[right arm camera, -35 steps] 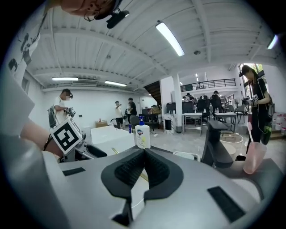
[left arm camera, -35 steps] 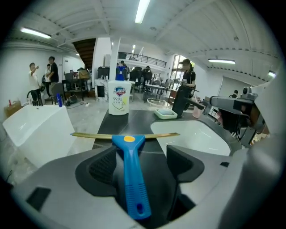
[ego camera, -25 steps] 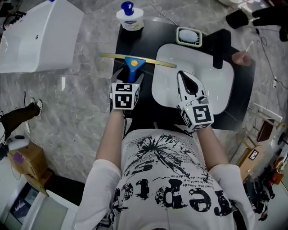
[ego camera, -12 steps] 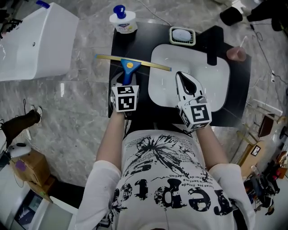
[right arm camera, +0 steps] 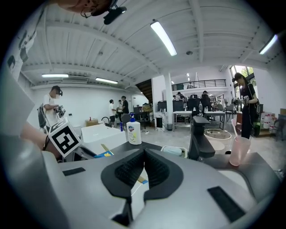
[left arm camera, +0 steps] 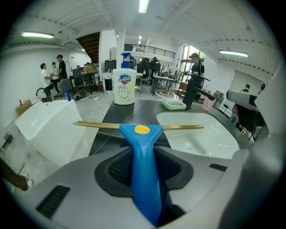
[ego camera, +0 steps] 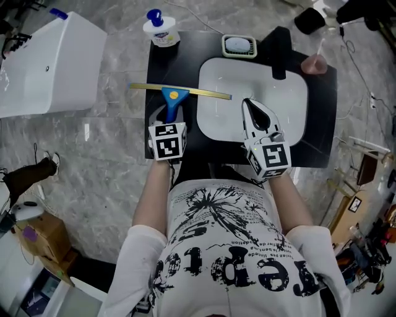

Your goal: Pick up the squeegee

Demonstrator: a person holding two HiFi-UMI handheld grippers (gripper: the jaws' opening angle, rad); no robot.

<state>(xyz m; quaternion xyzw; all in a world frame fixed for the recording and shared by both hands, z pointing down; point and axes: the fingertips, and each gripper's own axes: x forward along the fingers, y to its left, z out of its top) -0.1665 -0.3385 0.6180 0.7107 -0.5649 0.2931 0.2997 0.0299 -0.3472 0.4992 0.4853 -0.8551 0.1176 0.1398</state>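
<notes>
**Head view.** The squeegee (ego camera: 174, 94) was found over the left part of the black tabletop (ego camera: 185, 56). Its blue handle was clamped between the pads of the left gripper (ego camera: 168, 116), whose jaws were closing on it. The brass-coloured blade ran crosswise. Its left end reached past the tabletop edge and its right end lay over the left rim of the white sink (ego camera: 278, 99). Whether the blade touched the tabletop could not be told. The right gripper (ego camera: 252, 104) was held over the sink with its jaws together and nothing between them.

A pump bottle (ego camera: 159, 32) was noted at the far left corner. A soap dish (ego camera: 239, 45), a black tap (ego camera: 279, 52) and a pink cup (ego camera: 314, 63) were ranged along the far side. A white tub (ego camera: 49, 62) stood well apart on the grey marbled floor (ego camera: 105, 142).

**Left gripper view.** The handle was seen running up between the ribbed pads. The blade was level beyond them and the pump bottle was upright behind it. A large open room was recorded, with people (left arm camera: 59, 67) standing far off and strip lights (left arm camera: 143, 5) overhead.

**Right gripper view.** The pads were seen meeting at their tips. The tap and pink cup were noted at right, and the left gripper's marker cube (right arm camera: 66, 136) at left.
</notes>
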